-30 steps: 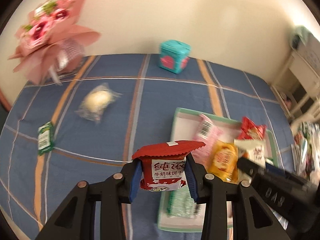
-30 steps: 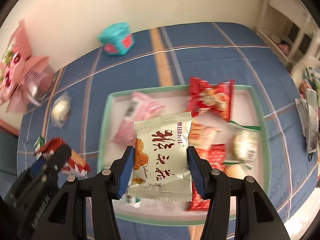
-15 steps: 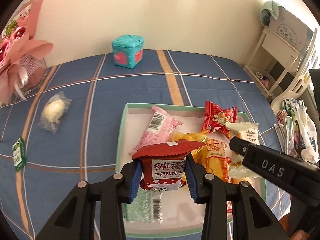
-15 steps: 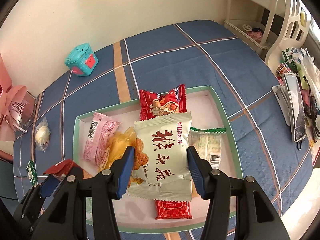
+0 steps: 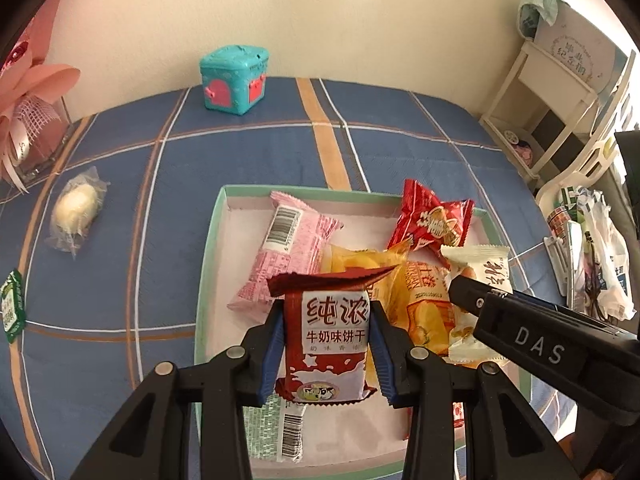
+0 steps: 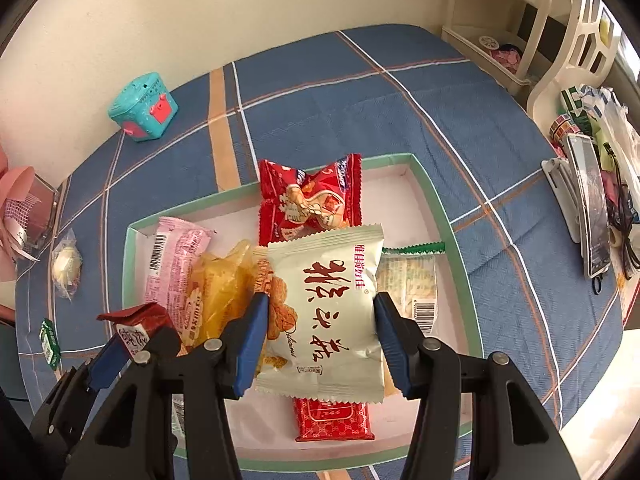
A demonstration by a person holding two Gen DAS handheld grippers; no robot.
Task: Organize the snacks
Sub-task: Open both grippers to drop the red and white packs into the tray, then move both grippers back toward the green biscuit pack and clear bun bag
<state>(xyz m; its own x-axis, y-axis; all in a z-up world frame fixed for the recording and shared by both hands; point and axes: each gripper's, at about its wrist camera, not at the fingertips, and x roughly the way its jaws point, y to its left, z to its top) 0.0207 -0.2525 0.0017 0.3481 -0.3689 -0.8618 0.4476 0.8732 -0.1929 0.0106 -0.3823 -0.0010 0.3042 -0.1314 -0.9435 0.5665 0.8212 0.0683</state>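
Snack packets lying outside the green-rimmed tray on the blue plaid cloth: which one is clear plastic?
The clear plastic packet with a pale round bun, near the pink bouquet. The other, a small green sachet, is opaque and printed.

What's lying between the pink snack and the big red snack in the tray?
A crinkly yellow snack packet lies between the pink packet and the red packet, seen in the right wrist view.

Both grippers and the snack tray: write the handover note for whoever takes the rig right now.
Left gripper: shut on the red milk biscuit pack, above the tray.
Right gripper: shut on the white snack packet, also above the tray.
Done: pink, yellow and red packets lie in the tray.
Left: release both packs, then fetch the clear-wrapped bun and small green packet from the blue cloth.
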